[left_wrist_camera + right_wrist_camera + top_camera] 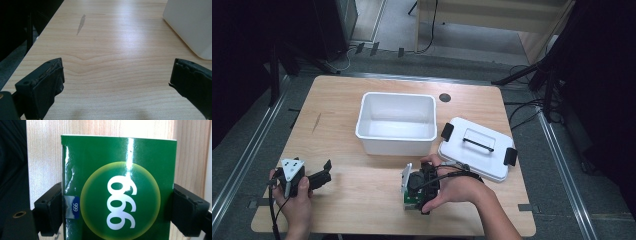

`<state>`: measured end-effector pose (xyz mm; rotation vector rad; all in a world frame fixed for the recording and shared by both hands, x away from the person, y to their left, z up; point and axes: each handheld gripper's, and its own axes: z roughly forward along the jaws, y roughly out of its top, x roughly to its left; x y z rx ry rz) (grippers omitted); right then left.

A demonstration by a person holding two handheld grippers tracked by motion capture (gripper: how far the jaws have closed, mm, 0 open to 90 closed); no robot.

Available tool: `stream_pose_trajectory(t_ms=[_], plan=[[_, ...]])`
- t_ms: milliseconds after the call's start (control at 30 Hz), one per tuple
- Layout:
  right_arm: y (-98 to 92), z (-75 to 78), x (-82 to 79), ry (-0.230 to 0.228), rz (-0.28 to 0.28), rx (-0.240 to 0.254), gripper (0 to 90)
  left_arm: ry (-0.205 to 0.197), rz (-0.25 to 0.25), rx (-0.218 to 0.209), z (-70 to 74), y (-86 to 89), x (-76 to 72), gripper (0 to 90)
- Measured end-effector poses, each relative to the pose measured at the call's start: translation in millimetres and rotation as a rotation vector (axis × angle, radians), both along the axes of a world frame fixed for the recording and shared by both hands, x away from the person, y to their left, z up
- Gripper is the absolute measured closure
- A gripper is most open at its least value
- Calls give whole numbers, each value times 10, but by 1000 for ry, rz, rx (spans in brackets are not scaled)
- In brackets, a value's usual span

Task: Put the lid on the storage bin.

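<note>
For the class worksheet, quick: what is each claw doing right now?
Left claw: open, nothing between its jaws, over bare table.
Right claw: jaws against both sides of the green box, holding it.

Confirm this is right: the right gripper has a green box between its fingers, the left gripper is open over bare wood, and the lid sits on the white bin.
Wrong on the lid. The high view shows it lying on the table to the right of the white bin, which stands uncovered. The rest holds: the green box sits between the right gripper fingers, and the left gripper is open over bare wood.

the tongs (117, 212) clamp a green box (117, 187) by its sides above the wooden table (42, 155).
</note>
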<state>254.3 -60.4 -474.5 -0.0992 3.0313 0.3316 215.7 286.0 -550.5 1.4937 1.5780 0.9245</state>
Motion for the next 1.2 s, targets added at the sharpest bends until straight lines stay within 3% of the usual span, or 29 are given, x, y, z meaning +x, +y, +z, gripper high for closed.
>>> stream_pose_trajectory(t_ms=[433,800,1200], plan=[[-4,74,9,23,10,5,162,-2,-1,8,0,-5,-3,0],[-44,311,45,13,7,28,163,0,-2,7,1,-4,-4,0],[-27,563,131,-33,19,47,163,-2,2,9,2,-12,-6,0]])
